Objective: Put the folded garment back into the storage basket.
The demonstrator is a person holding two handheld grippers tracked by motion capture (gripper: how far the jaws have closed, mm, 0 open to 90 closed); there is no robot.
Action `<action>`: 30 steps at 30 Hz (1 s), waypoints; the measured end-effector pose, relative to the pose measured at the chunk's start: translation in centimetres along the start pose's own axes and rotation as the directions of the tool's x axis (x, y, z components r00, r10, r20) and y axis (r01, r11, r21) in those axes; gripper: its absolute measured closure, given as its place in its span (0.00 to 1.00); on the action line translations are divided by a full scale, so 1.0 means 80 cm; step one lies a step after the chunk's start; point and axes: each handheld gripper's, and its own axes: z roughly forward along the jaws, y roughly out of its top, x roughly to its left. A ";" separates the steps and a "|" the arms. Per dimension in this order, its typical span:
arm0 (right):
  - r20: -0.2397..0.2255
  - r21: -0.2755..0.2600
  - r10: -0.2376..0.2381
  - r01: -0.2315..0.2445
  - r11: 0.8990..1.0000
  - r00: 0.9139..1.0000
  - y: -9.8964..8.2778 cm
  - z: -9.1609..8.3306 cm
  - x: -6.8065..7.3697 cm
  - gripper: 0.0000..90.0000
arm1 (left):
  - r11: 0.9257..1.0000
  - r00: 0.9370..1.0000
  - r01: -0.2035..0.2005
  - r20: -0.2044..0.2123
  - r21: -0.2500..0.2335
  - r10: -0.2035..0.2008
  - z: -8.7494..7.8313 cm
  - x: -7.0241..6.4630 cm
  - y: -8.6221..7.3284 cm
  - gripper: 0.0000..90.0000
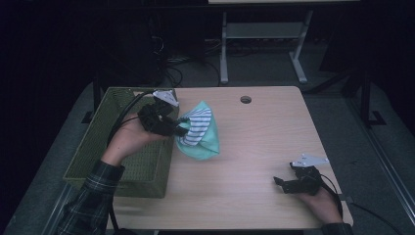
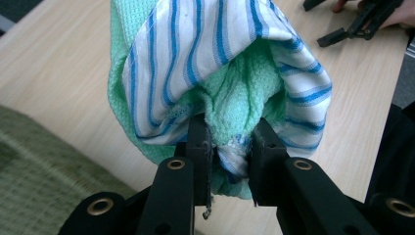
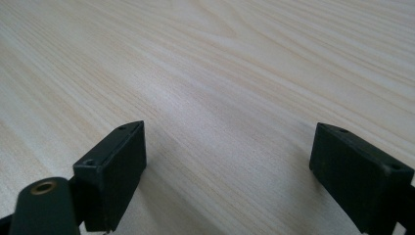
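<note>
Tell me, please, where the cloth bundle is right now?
In the high view the cloth bundle hangs left of the table's centre, pinched in the left tongs, just beside the green basket.

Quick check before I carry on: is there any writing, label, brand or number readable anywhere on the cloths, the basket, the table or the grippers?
None: no readable text on the striped cloth, the green cloth, the basket, the table, the left gripper or the right gripper.

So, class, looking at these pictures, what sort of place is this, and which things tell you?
Probably a lab or workshop set up for recording handling tasks: a plain wooden table on grey carpet, another metal-framed bench behind it, and loose cables on the floor.
</note>
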 end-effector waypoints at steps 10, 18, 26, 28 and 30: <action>0.004 0.000 0.003 -0.003 1.000 1.000 0.000 0.000 0.000 0.15 | 0.999 0.998 0.037 -0.050 -0.019 -0.038 -0.032 0.016 -0.018 0.82; 0.006 -0.001 0.004 -0.004 1.000 1.000 0.000 0.000 0.000 0.15 | 0.996 0.992 0.083 -0.092 -0.036 -0.086 -0.055 0.030 -0.037 0.82; 0.009 -0.001 0.005 -0.005 1.000 1.000 0.000 0.000 -0.001 0.15 | 0.988 0.978 0.145 -0.142 -0.060 -0.152 -0.079 0.048 -0.063 0.82; 0.009 -0.001 0.006 -0.006 1.000 1.000 0.000 0.000 -0.001 0.15 | 0.986 0.974 0.159 -0.153 -0.055 -0.165 -0.083 0.052 -0.070 0.82; 0.009 0.000 0.010 -0.010 1.000 1.000 0.000 0.000 0.000 0.15 | 0.983 0.970 0.174 -0.161 -0.054 -0.181 -0.087 0.055 -0.077 0.82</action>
